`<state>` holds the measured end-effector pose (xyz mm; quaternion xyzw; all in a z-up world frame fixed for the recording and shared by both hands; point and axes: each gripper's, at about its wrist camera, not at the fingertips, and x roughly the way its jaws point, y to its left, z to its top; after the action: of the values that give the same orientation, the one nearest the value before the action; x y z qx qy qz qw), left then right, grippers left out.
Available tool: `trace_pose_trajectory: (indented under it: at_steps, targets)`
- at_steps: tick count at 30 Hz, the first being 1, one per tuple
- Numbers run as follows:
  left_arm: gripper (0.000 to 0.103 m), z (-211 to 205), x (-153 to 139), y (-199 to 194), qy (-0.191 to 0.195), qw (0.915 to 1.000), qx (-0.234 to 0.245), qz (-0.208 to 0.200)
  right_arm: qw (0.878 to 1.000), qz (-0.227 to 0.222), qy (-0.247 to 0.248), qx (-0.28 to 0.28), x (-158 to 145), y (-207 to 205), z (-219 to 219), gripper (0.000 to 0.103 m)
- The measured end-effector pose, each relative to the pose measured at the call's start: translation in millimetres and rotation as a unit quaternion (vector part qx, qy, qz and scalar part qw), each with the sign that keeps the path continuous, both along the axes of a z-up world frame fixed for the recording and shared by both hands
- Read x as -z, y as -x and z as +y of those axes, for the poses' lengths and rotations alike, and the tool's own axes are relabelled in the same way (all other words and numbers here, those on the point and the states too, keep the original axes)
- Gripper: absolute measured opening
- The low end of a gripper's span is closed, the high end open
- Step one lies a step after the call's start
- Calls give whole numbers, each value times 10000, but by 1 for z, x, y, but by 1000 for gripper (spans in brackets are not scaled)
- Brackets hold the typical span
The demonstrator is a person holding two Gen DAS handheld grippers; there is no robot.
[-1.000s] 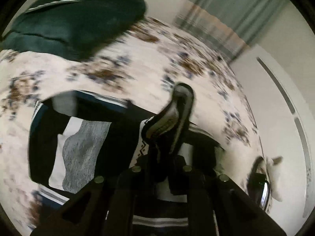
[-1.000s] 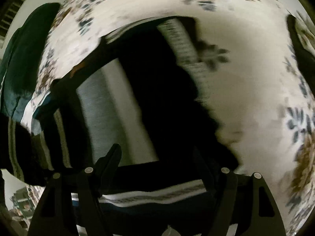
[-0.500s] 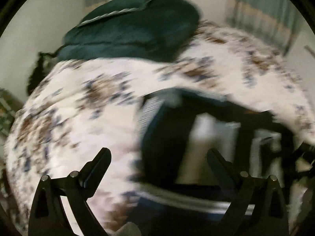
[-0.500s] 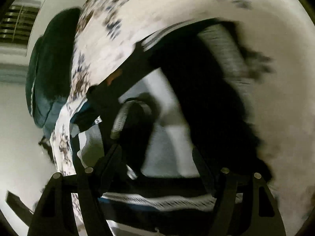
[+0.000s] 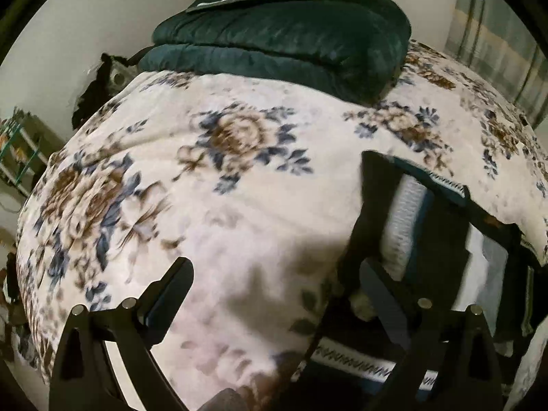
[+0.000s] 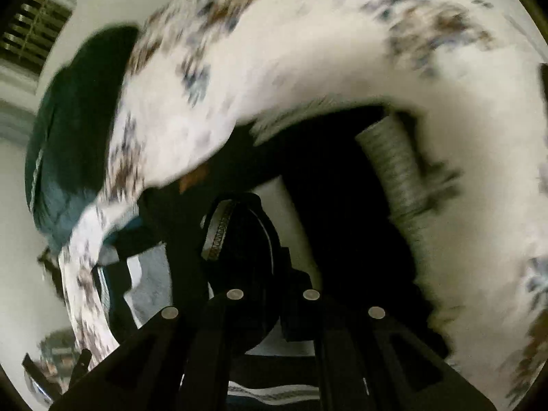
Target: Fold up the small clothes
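Tongs in your left hand are pointing steeply down over the bed, standing wide apart with nothing between them; only the floral blanket is showing in the gap. Their right finger is overlapping the dark garment's left edge in the view, though you cannot tell whether it is touching.

Your right tongs are also tilting steeply downward, and their jaws are pinched fully together on a fold of that garment, a rounded bunch of black cloth with a pale patterned band bulging just above the fingers.

The garment is lying on the blanket toward the right of the left view, spread mostly flat. It is looking knitted: black body, a ribbed grey-white strip, a teal edge and a white zigzag-trimmed hem near the bottom. The blanket is looking plush and fuzzy, cream with brown and blue flowers. A thick, dark green folded quilt with pale piping is sitting at the far end of the bed.
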<state>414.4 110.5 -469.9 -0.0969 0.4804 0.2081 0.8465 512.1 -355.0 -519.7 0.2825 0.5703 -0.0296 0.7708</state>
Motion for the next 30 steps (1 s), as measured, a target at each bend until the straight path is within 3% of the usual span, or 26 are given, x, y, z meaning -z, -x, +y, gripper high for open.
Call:
trace_pose_trajectory:
  at_steps: [3,5,7,10,12,14,16,19,21,22,23,28,30]
  targets:
    - [99,-14,8,-25,92,9993,342,76,9982,577,127,95,23,2,-42,10]
    - [99,-24,17,-41,71,9980,591,207,9945,918,231,455,36,7,-68,39]
    - [99,-33,23,-54,-14,9964,796,282,9927,824,126,870,30,20,-88,48]
    - [99,-47,29,-70,-185,9935,1077,302,9934,342,-119,1092,11,33,-94,54]
    - [99,-54,31,-77,-292,9919,1198,304,9935,123,-424,1053,6,33,-87,63]
    - [99,-59,32,-82,-412,9906,1262,339,9943,4,-628,866,8,24,-72,65]
    - [99,-62,31,-83,-427,9900,1300,330,9980,93,-378,491,13,8,-50,66]
    - [99,-66,34,-82,-516,9888,1355,365,9994,239,53,-246,20,-5,-17,66]
    - [99,-66,38,-81,-560,9881,1375,410,9913,374,967,-806,22,-11,11,56]
    - [99,-66,40,-80,-565,9878,1381,436,9868,346,1294,-909,21,-11,17,20]
    - [99,-64,43,-79,-570,9877,1376,470,9813,485,1629,-902,24,-10,18,3]
    - [99,-49,52,-74,-460,9901,1186,590,9807,1053,1633,210,37,15,-41,3]
    - [99,-40,53,-72,-347,9917,1083,599,9858,1023,1247,461,32,24,-56,7]
